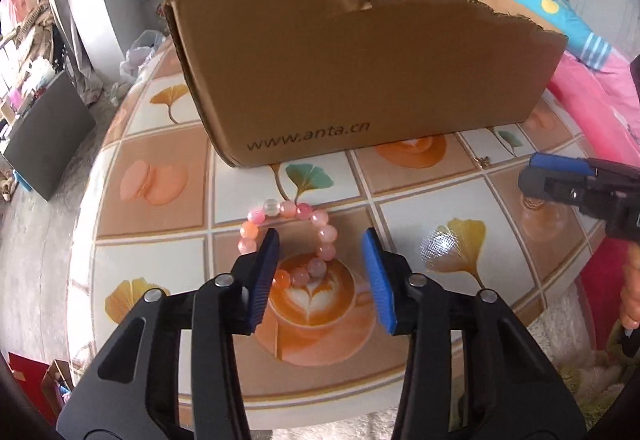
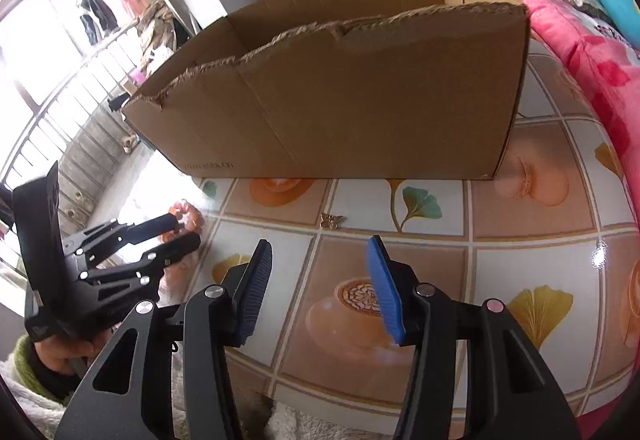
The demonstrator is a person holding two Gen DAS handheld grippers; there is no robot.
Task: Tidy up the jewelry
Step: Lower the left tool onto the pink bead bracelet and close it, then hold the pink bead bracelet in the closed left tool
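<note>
Left gripper [image 1: 320, 264] poised over the pink bead bracelet [image 1: 288, 240], jaws apart; right gripper [image 2: 320, 280] waits with its jaws apart too, holding nothing.

The bracelet lies flat on the patterned tablecloth [image 1: 160, 224], in front of the torn cardboard box [image 1: 360, 72] printed www.anta.cn, with its near arc between the left gripper's blue pads [image 1: 264, 280] and nothing yet pinched. It looks light and limp: round glossy beads on a cord, likely to roll or squirt out of a hard squeeze and to sag into a loop once lifted. The safest hold is probably across the strand at the near arc, pads closing on one or two beads. In the right wrist view a small gold butterfly charm [image 2: 332, 220] sits well apart on the cloth, ahead of the right gripper; being thin and flat, it would likely need pinching by its edges.
</note>
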